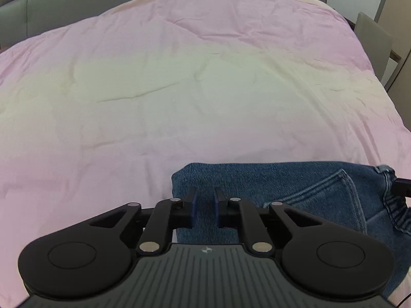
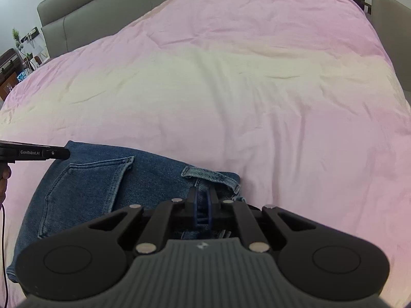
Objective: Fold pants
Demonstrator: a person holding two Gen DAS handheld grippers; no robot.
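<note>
While the right gripper [image 2: 203, 200] pinches the jeans [image 2: 102, 184] waistband, the left gripper [image 1: 205, 200], jaws open, should clamp the folded edge before lifting.

Even, soft indoor light, no hard shadows. Bedspread [image 1: 205, 89] washes pale yellow-green mid-frame, pink toward edges. Strong fisheye bending; dark vignette corners at 1 and 11 o'clock. Slight softness throughout.

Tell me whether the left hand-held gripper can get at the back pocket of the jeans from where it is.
Probably yes. The left hand-held gripper sits open over the folded end of the jeans, and the back pocket lies exposed just to its right, with nothing covering it.
</note>
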